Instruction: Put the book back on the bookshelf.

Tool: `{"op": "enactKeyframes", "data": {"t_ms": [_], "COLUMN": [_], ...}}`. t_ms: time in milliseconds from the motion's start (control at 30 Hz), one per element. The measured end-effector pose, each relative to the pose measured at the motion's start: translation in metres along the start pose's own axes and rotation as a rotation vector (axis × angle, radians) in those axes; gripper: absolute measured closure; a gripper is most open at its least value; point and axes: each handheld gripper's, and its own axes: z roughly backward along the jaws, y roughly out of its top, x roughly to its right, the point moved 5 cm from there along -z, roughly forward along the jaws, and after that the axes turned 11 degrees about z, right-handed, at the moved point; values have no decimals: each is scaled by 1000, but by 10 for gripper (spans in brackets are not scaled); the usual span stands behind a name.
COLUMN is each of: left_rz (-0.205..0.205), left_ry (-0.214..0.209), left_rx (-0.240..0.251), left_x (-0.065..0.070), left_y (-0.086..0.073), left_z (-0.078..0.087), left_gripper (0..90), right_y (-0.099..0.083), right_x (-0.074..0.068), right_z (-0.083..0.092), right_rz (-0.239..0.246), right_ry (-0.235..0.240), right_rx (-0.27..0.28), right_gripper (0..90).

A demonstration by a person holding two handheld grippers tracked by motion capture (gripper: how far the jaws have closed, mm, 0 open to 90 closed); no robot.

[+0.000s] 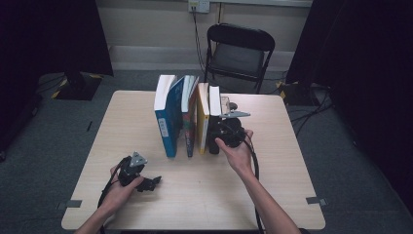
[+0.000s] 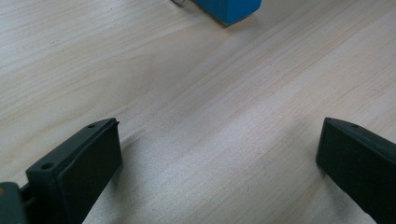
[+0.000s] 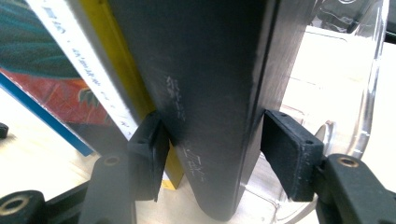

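The right hand-held gripper (image 3: 210, 154) is clamped on the spine of a black book (image 3: 205, 93), one jaw pressed on each cover. That book stands upright at the right end of a row of books (image 1: 182, 114) in the middle of the desk (image 1: 272, 185), with a yellow book (image 3: 119, 70) just beside it and a clear plastic bookend (image 3: 355, 84) on its other side. The left hand-held gripper (image 2: 219, 158) hovers low over bare wood near the front left, jaws wide apart and holding nothing, with the blue book (image 2: 229, 9) farther off. Behind the pale wooden desk stands a black folding chair (image 1: 238, 51) on grey carpet, with dark curtains (image 1: 48, 34) at both sides.
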Motion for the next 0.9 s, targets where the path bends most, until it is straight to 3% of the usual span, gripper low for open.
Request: {"op": "enactKeyframes", "data": {"t_ms": [333, 900], "left_rz": [-4, -4], "left_ry": [-1, 7], "left_rx": [-3, -1], "left_x": [0, -4], "left_y": [0, 3], "left_z": [1, -1], "left_gripper": [0, 0], "right_y": [-6, -18], "right_x": [8, 8], "right_z": [-1, 2], "right_rz": [-6, 7], "right_ry": [75, 129], "right_rx": [51, 56], "right_gripper": [392, 337]}}
